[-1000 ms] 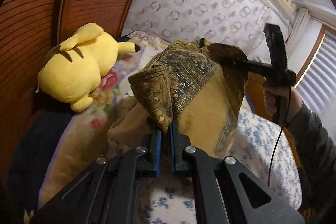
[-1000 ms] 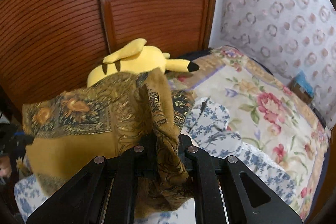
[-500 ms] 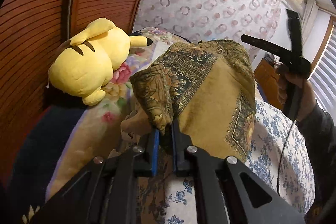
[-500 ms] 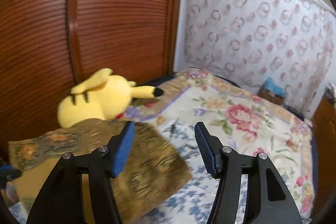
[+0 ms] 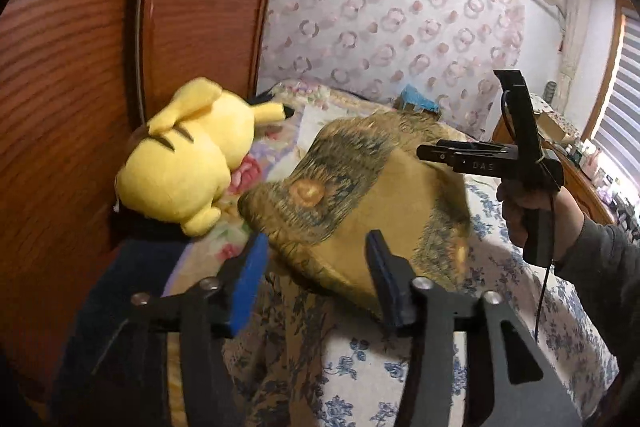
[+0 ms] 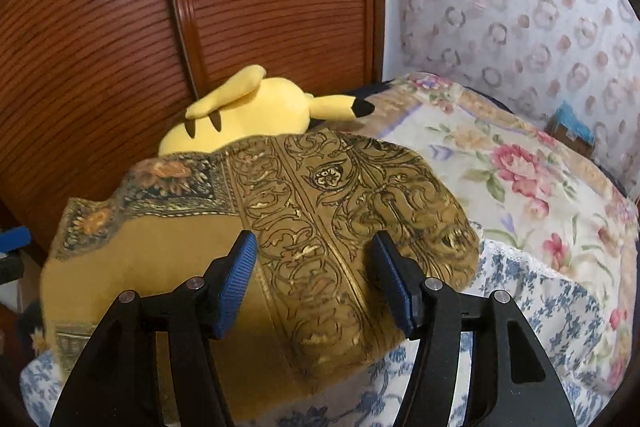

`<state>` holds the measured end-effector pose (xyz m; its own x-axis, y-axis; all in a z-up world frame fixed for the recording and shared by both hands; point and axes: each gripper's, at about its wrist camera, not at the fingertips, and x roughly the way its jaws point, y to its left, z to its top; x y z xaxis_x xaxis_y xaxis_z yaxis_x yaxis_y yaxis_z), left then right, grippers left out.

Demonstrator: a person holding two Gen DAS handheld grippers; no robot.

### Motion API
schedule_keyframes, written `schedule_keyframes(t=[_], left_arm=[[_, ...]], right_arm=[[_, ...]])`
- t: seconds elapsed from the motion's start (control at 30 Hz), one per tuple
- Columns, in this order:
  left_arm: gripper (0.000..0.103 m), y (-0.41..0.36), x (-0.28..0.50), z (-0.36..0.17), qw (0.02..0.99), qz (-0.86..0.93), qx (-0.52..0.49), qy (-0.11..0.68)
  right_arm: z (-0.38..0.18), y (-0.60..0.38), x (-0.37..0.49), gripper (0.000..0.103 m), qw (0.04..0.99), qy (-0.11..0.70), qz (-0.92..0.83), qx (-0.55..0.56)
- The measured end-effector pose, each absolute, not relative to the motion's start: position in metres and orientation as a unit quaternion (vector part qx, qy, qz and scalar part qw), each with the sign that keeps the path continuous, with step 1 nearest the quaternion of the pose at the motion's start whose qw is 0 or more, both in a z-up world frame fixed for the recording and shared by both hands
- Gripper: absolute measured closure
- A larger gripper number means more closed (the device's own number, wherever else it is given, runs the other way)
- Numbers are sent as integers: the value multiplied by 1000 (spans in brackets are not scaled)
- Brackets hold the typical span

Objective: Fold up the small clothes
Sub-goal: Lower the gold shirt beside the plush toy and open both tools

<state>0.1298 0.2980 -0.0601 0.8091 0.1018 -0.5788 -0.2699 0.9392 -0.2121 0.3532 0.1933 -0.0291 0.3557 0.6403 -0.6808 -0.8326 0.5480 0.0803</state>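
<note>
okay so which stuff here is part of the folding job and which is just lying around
Job: gold patterned cloth, left gripper, right gripper, both open.

Lying about: yellow plush, floral quilt, blue-flowered sheet, blue box.

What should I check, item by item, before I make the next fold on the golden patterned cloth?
1. Left claw open and free of fabric: ok, both fingers spread with nothing between them.
2. Right claw open: ok, jaws apart above the mustard-gold ornamented cloth.
3. Cloth resting on the blue-flowered white sheet: ok, though it looks puffed up, not flat.
4. Edges aligned: cannot tell, the near edge is hidden behind the claws.
5. Yellow plush toy clear of the cloth: cannot tell; they overlap in the right wrist view.
</note>
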Motion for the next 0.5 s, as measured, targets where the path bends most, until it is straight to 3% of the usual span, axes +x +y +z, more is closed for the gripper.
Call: schedule_keyframes(t=[0.5], left_arm=[[39,208,138,-12,962,48,-71,260]], right_arm=[[27,44,259,42,859,302,402,-97]])
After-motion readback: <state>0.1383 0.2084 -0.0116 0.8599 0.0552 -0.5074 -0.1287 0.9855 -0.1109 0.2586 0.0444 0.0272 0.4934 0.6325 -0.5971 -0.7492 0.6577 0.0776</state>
